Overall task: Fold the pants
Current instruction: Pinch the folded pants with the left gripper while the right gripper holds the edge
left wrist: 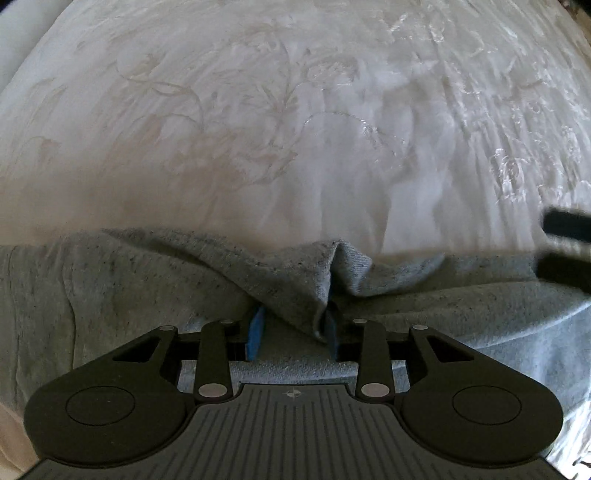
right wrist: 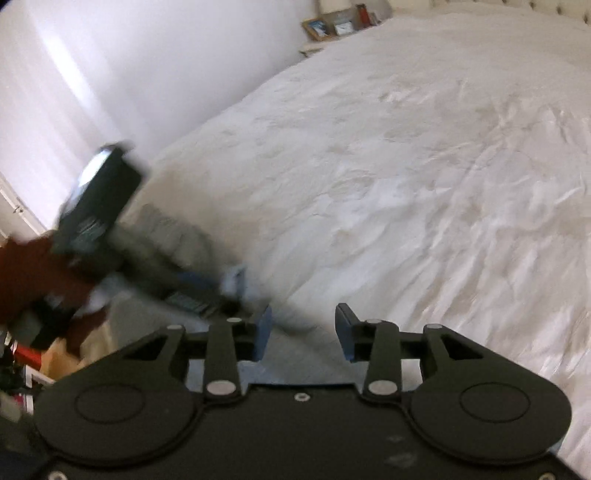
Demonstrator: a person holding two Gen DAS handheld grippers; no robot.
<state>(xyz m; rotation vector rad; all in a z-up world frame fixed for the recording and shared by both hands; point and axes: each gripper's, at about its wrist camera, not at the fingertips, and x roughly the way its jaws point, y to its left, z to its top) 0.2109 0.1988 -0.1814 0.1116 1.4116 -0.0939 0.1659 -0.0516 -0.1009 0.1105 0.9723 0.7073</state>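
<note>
Basically mid-fold. Grey pants (left wrist: pixel 129 280) lie on the white bed (left wrist: pixel 258 129), near its close edge, spread left to right across the left wrist view. Left gripper (left wrist: pixel 293 328) has its blue fingers (left wrist: pixel 256 332) closed on a raised pinch of the grey fabric, which peaks into a ridge just ahead of them. Right gripper (right wrist: pixel 303 332) has its fingers (right wrist: pixel 263 332) apart with nothing between them, hovering over the bed with a little grey cloth below.

To do this step well, my read: keep the left pinch firm so both layers stay caught, lift only enough to clear the bed, carry the edge straight across so seams line up, and bring the right gripper onto a matching edge before pulling, or the fold will skew. Fabric looks soft and floppy, so it will likely sag and bunch if held at one point.

Around: floral-print cover, wrinkled; a nightstand (right wrist: pixel 314 48) with picture frames (right wrist: pixel 317 27) at the far corner; white wall (right wrist: pixel 147 55). The left gripper shows blurred in the right wrist view, held by an arm in a dark red sleeve (right wrist: pixel 33 273). Nothing sits on the bed in the fold path; only the two tools' closeness could cause a bump.
</note>
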